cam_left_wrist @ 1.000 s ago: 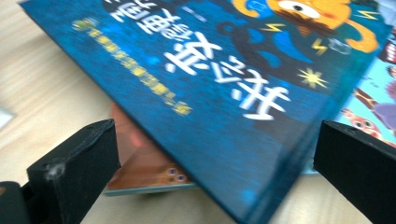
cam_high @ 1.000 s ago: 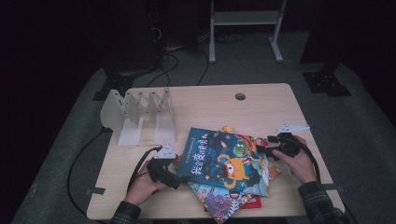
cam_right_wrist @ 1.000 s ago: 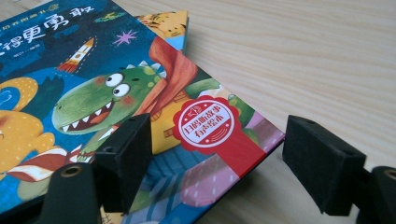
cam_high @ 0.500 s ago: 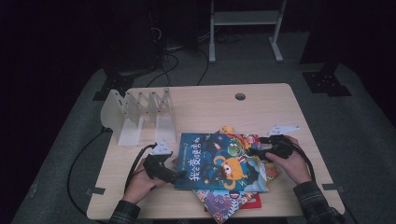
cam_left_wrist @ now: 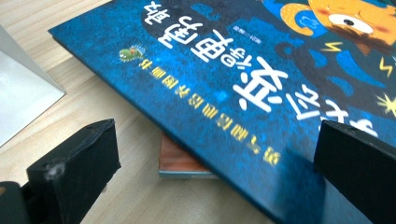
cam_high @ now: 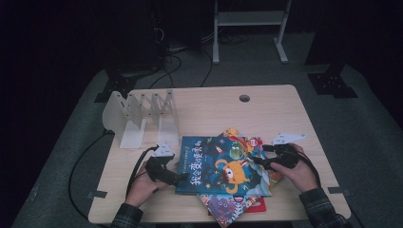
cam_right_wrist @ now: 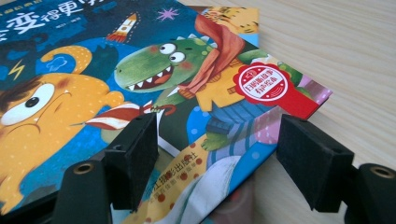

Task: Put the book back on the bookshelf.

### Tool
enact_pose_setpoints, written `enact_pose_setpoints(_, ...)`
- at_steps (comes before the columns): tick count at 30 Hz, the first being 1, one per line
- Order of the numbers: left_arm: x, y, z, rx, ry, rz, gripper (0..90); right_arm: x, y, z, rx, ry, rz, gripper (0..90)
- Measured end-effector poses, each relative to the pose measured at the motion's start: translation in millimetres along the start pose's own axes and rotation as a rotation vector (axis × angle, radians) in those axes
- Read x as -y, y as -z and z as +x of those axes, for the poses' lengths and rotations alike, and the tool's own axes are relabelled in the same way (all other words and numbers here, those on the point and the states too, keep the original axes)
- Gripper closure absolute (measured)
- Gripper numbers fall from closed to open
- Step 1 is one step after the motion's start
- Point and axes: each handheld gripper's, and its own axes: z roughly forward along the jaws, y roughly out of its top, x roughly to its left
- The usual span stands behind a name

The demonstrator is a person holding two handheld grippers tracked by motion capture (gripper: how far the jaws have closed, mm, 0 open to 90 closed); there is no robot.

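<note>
Between left gripper jaws: blue book edge, jaws spread wide, neither pad seen touching cover. Left gripper view alone reveals orange-edged book under blue one, plus white rack base left of left jaw. High view adds whole stack on table, left gripper at book's left edge, right gripper at right edge. Right gripper view: jaws wide open, straddling book corner with red seal; contact unclear.
</note>
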Motion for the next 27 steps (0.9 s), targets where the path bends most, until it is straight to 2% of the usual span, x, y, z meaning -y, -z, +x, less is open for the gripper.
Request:
enact_pose_setpoints(14, 6.9, 6.8, 7.6, 0.001, 0.032, -0.006, 0.0, -0.5, -5.0, 14.9, -0.047, 0.038, -0.011, 28.4)
enact_pose_setpoints(23, 15.8, 17.8, 14.3, 0.001, 0.056, 0.001, 0.0, -2.5, -9.4, 32.0, -0.085, 0.06, -0.003, 28.2)
enact_pose_setpoints(27, 20.2, 20.9, 16.6, 0.013, 0.071, -0.001, 0.0, -2.6, -9.6, 36.2, -0.091, 0.066, -0.001, 28.3)
